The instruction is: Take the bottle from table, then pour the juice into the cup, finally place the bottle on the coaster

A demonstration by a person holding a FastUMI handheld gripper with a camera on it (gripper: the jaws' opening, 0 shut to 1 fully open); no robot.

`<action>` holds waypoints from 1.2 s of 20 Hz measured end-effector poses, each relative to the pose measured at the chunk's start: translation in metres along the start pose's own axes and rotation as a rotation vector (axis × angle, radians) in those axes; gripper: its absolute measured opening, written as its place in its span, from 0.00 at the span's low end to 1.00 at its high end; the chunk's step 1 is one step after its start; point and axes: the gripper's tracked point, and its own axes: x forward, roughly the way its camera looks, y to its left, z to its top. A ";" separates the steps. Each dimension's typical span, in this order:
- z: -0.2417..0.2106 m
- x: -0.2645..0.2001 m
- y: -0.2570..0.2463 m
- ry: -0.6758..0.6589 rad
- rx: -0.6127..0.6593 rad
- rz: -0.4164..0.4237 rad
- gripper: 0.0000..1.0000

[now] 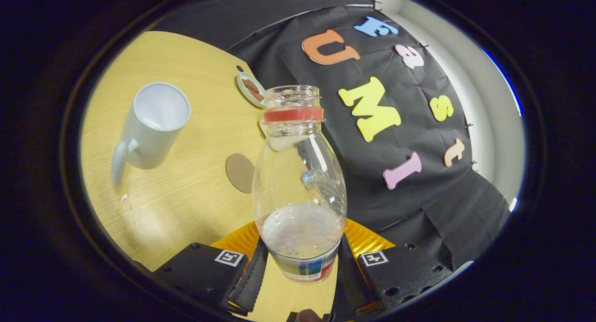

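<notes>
**Bottle held low, cup waiting up the counter**

Across the left half of the frame runs the pale wooden counter [186, 187], tilted in this view because the camera is tipped, its far edge meeting the black cloth wall of the booth.

At centre frame stands the clear bottle [299, 182], cap off, a red ring round its neck and a shallow layer of cloudy juice lying at its base. It is gripped near the bottom, just above its label, which keeps the open mouth well ahead of the fingers and free to swing toward a target. The gripper [301, 270] has its fingers clamped on the bottle, one pad pressed to each side of the base.

At upper left sits the white cup [156, 124], handle toward the lower left, mouth open and apparently empty; it is well apart from the bottle, so the pour looks not yet begun. Most of the juice sitting low suggests the bottle is close to upright.

Just left of the bottle's shoulder lies the round brown coaster [240, 172], bare, between cup and bottle, handy for the final set-down.

Beyond the bottle's neck, near the counter's far edge, rests a small dish [250, 89] with something brown in it, clear of the likely path.
</notes>
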 end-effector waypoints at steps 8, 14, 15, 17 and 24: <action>0.010 -0.003 -0.007 0.003 -0.242 -0.103 0.77; 0.023 -0.004 -0.005 -0.027 -0.390 -0.150 0.76; 0.027 -0.004 -0.007 -0.035 -0.413 -0.162 0.76; 0.036 -0.002 -0.014 -0.045 -0.461 -0.187 0.76; 0.050 -0.008 -0.015 -0.076 -0.545 -0.216 0.76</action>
